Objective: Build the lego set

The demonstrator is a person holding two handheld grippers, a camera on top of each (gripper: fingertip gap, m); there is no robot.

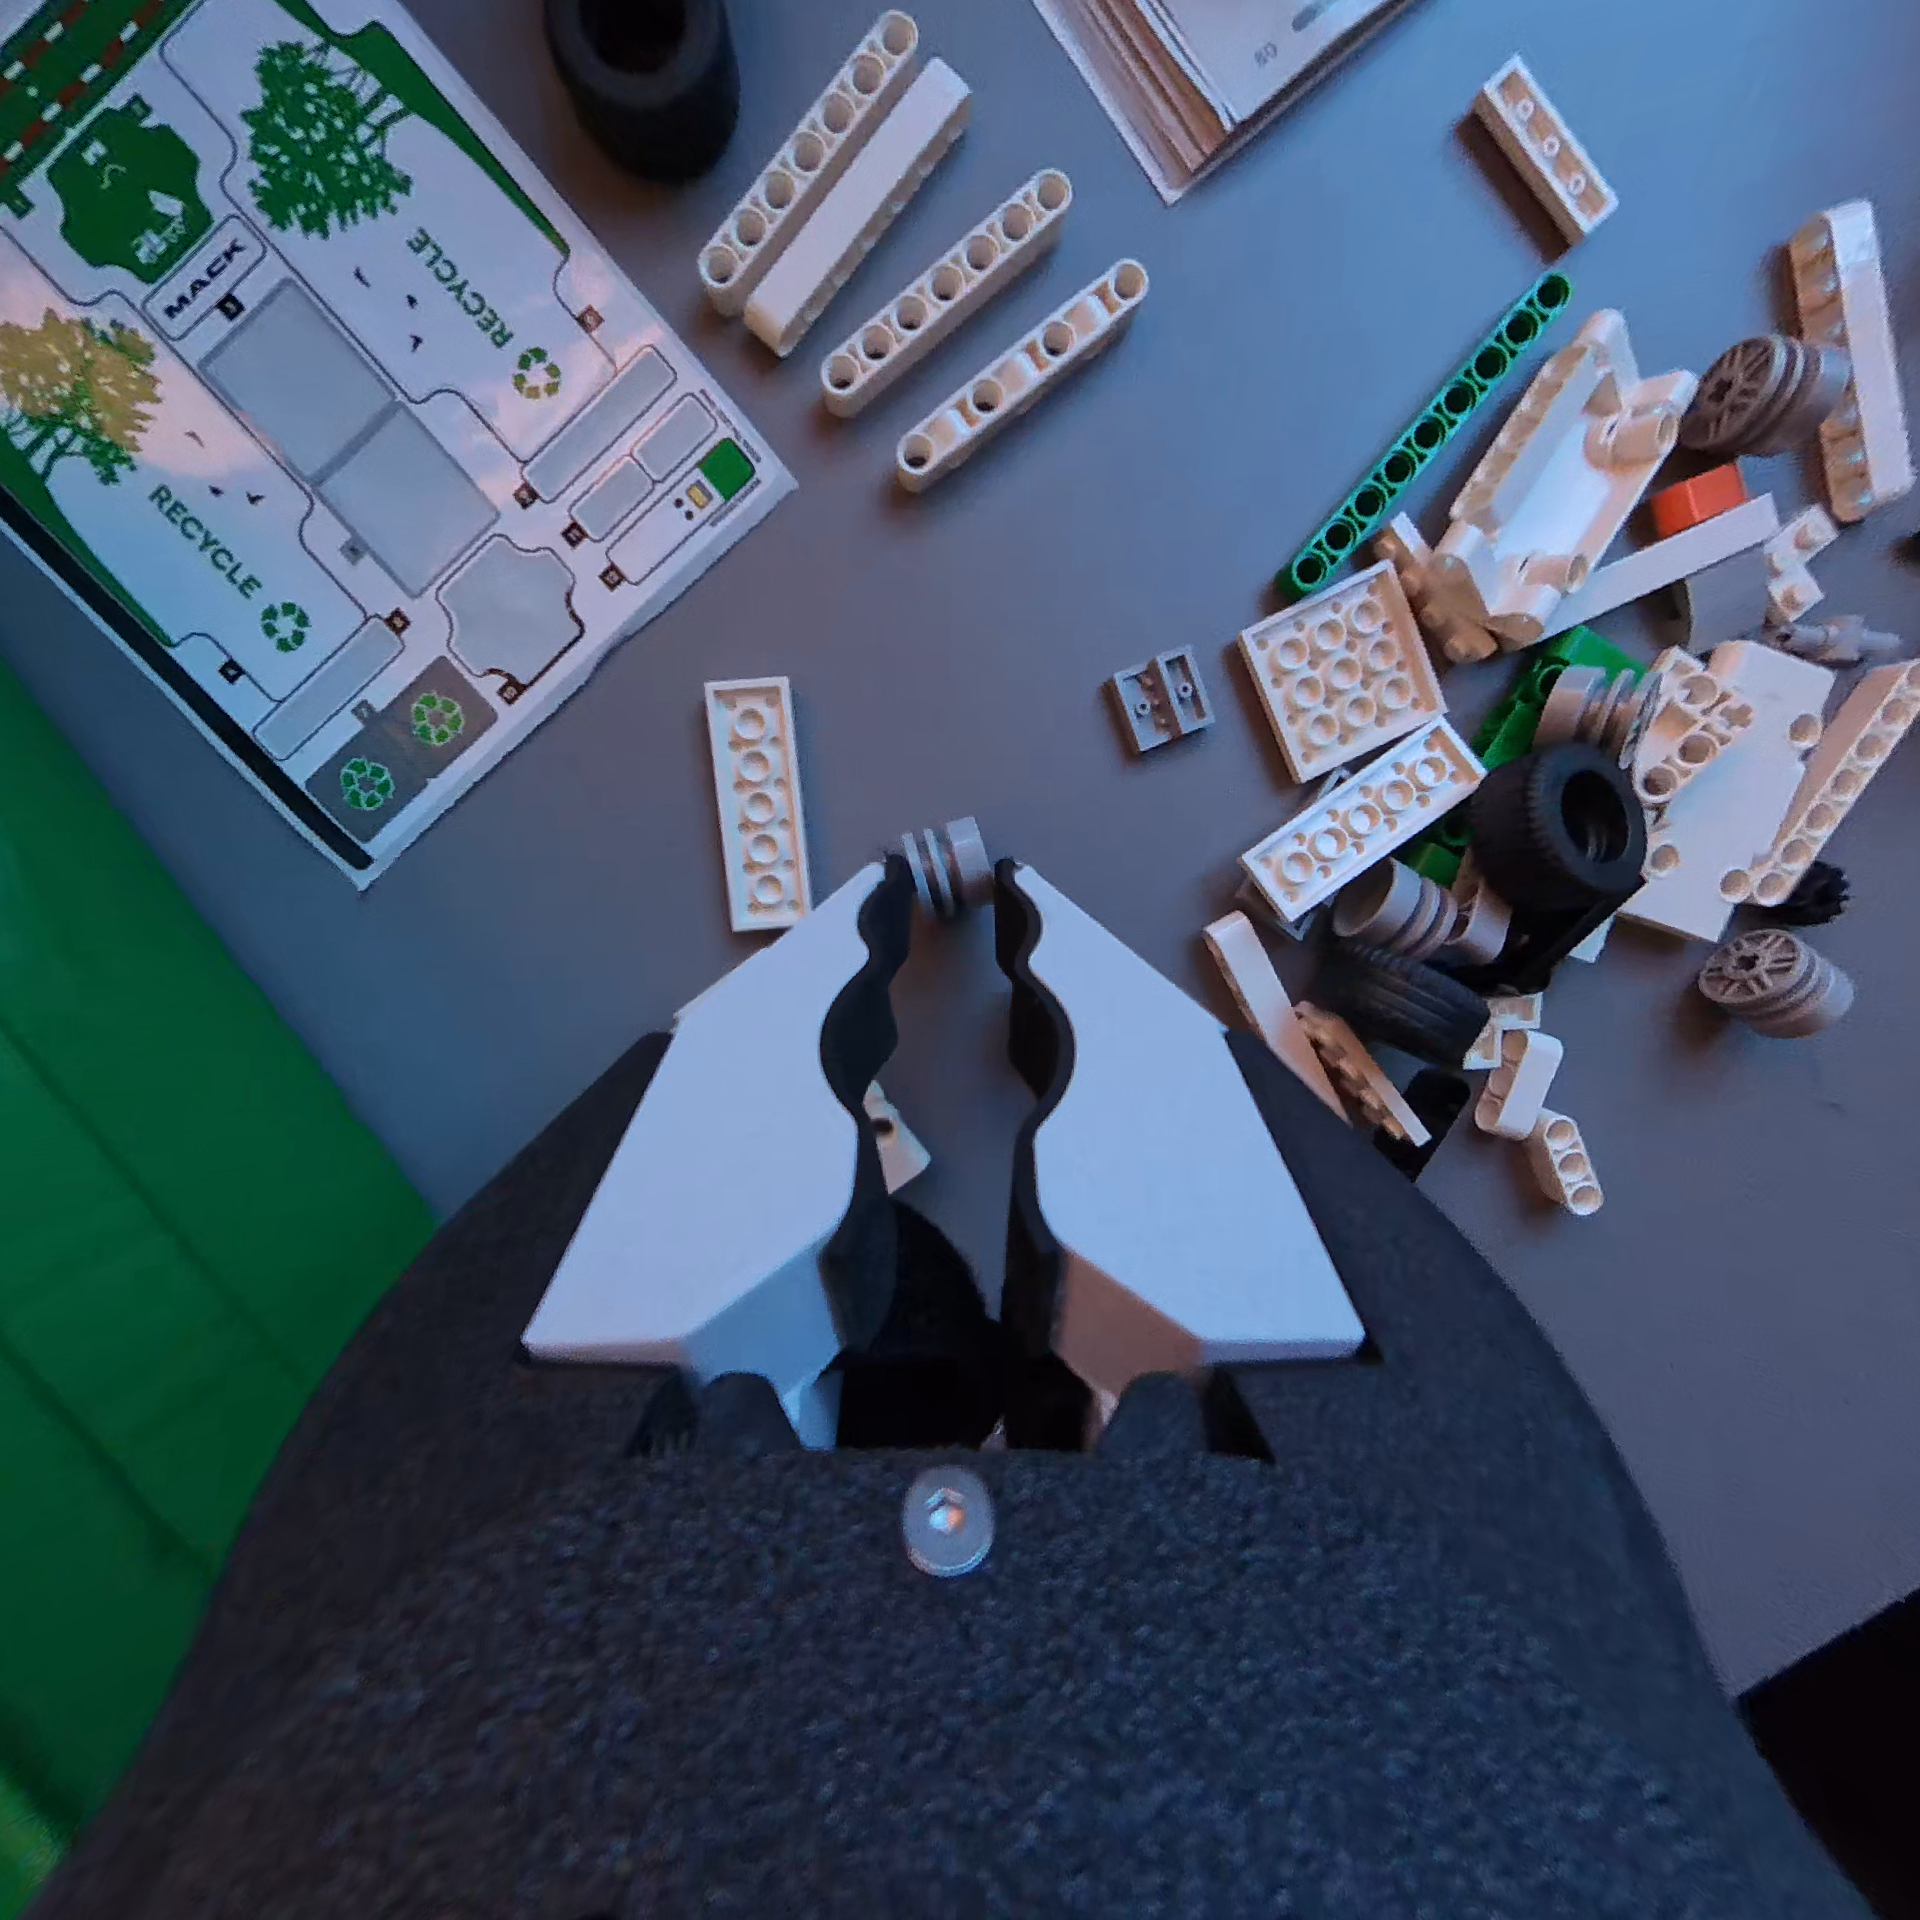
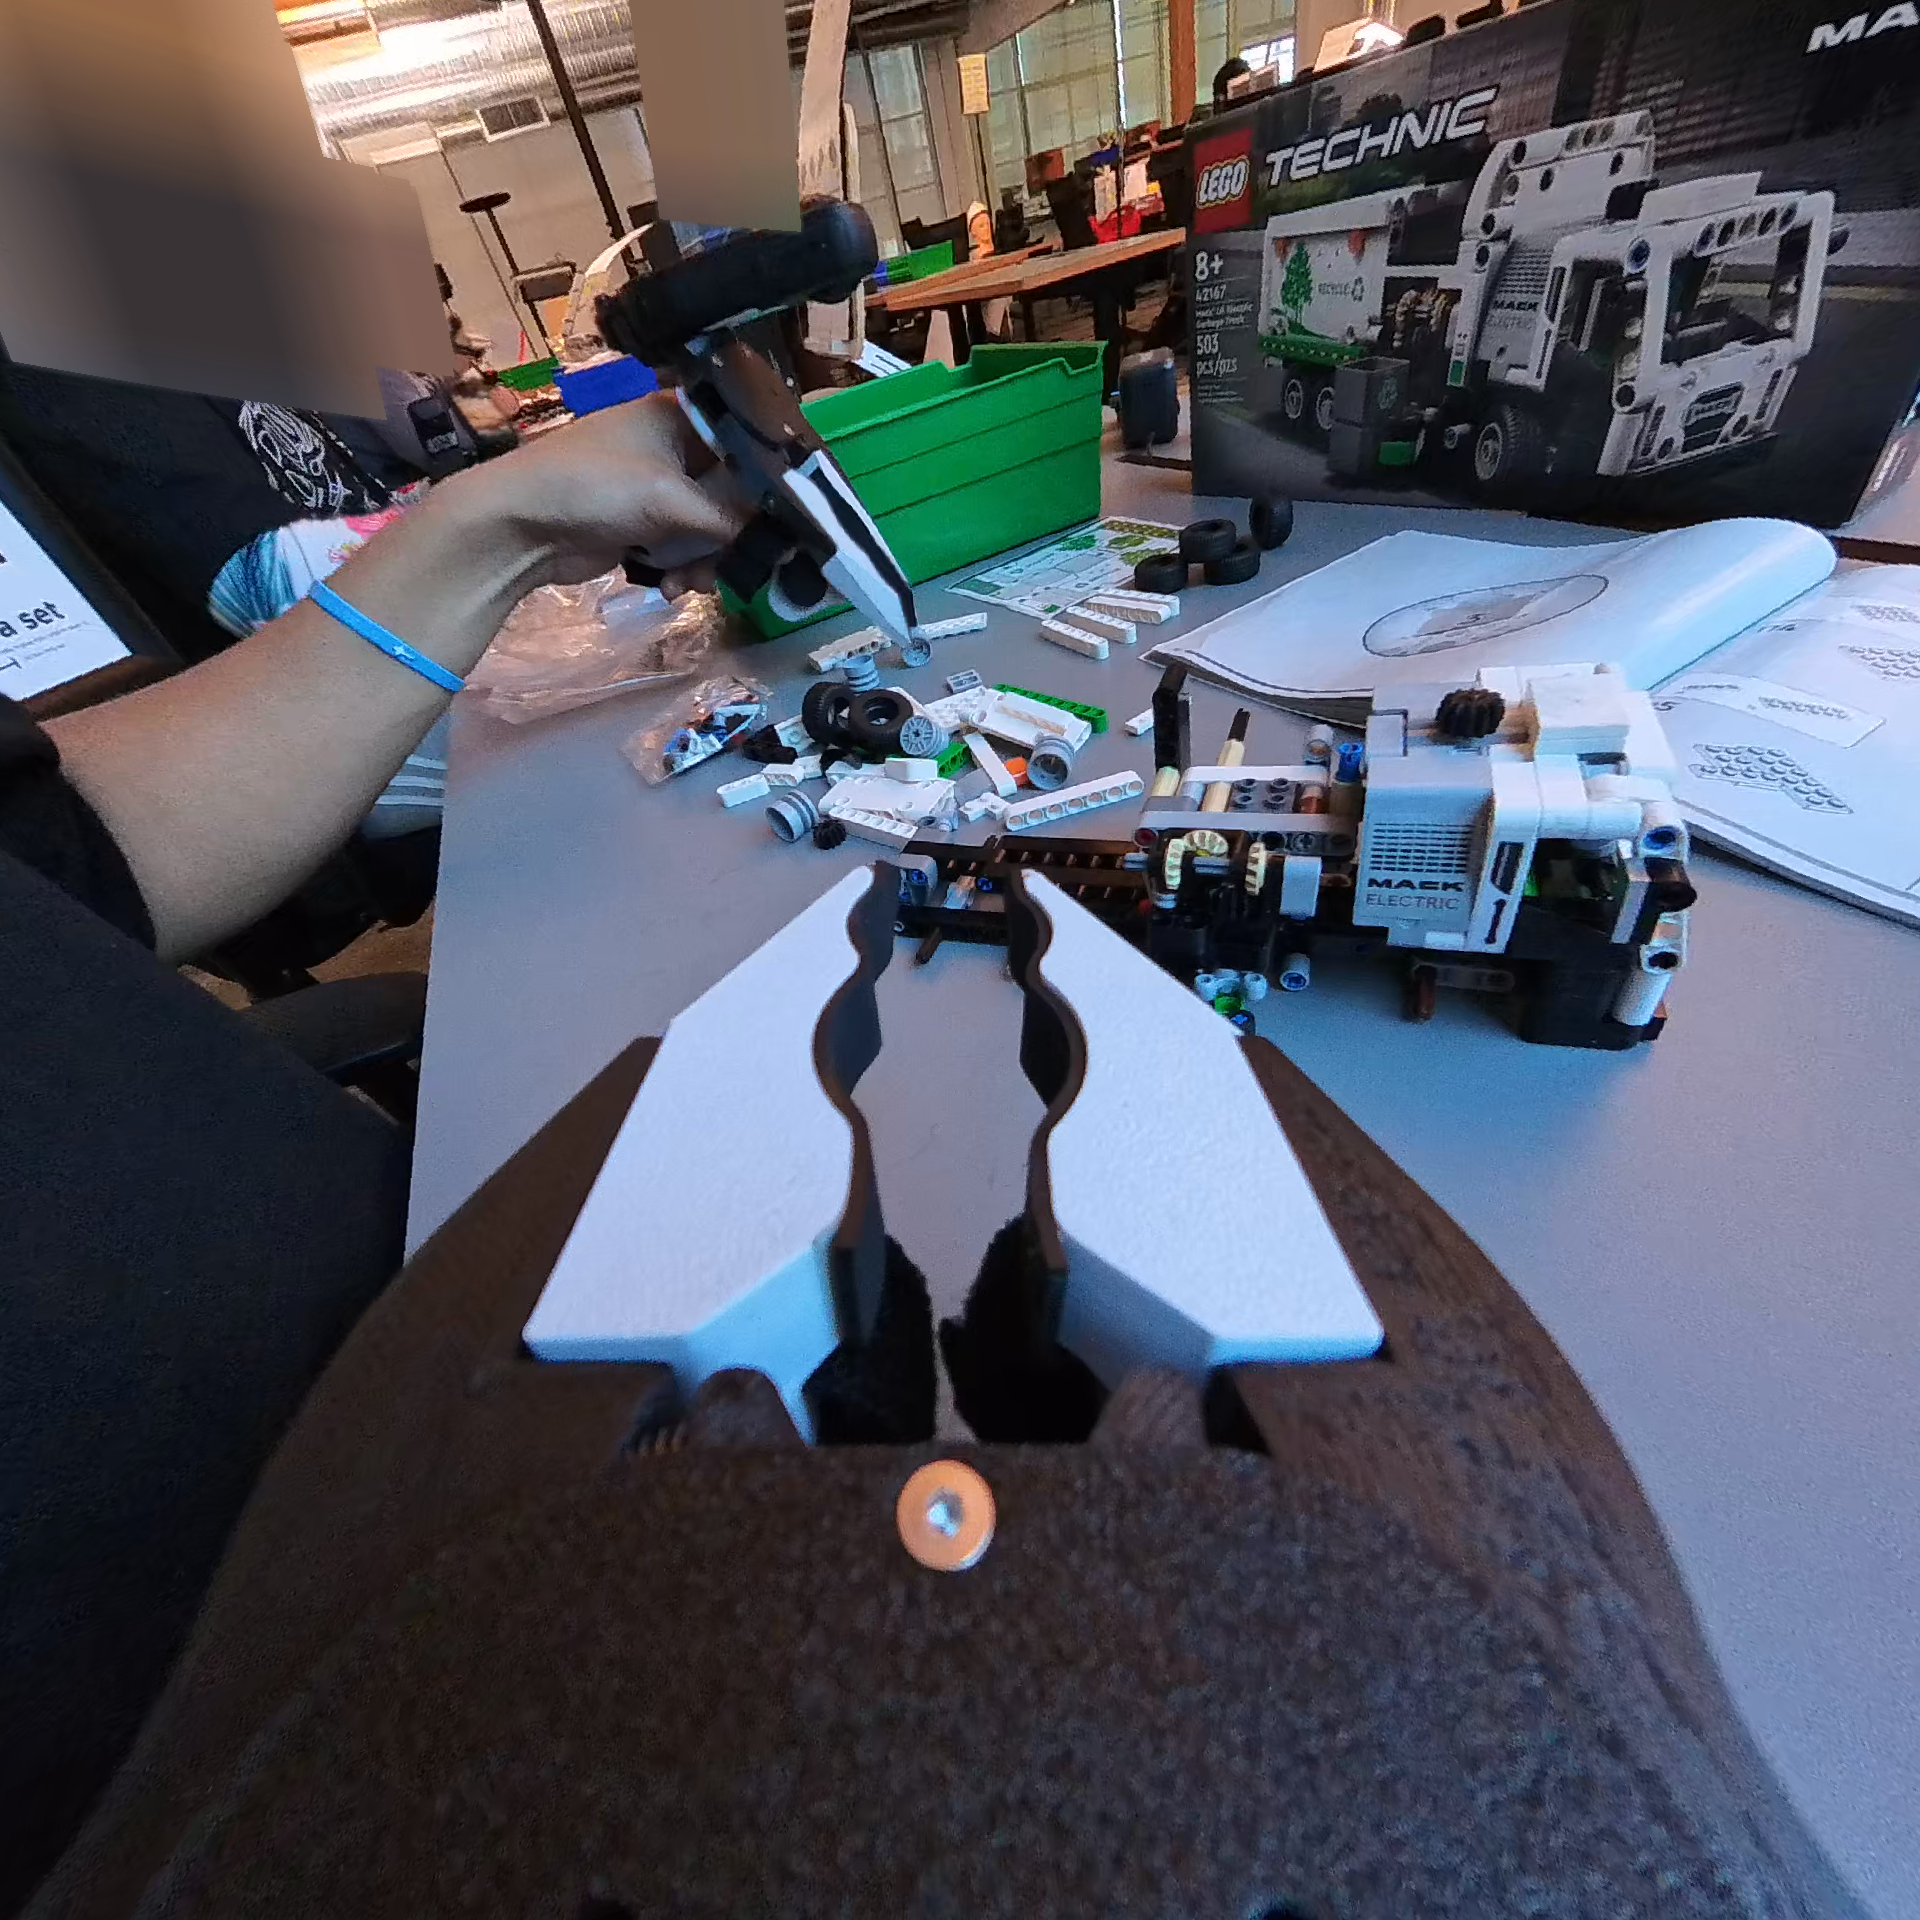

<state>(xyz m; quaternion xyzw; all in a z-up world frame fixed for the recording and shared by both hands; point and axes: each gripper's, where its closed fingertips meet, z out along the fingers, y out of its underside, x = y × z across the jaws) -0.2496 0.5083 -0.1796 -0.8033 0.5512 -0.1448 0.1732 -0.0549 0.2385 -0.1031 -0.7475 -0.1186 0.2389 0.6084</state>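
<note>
Left tongs [image 1: 948,868] are down among the loose parts, tips closed on a small grey wheel hub [image 1: 943,864], pinching it across its ribbed sides. From the right wrist view the hub [image 2: 916,651] sits at or just off the surface [image 2: 623,1039]; I can't tell which. This looks like the wheel stage: pick a hub, then marry it to a tyre.

Right tongs [image 2: 948,891] stand apart with nothing between them, hovering near the front edge of the surface, aimed at the bare tail of the half-built truck [image 2: 1434,873], which lies toward the right side of the surface with its cab done and no wheels on.

Next move, as I read it: lift the hub clear without letting it roll out of the pinch, and carry it to a black tyre [image 1: 1558,831] in the parts pile [image 1: 1538,727], or to the tyres [image 2: 1210,556] stacked by the sticker sheet [image 1: 312,416]. The free tongs would need to steady the tyre, since soft rubber gives under a push.

Writing is plentiful: the set box [image 2: 1558,291] at the far edge carries a brand mark, a line name and printed details, the sticker sheet bears words and recycling symbols, the cab has lettering, and the open instruction booklet [image 2: 1507,613] shows diagrams.
</note>
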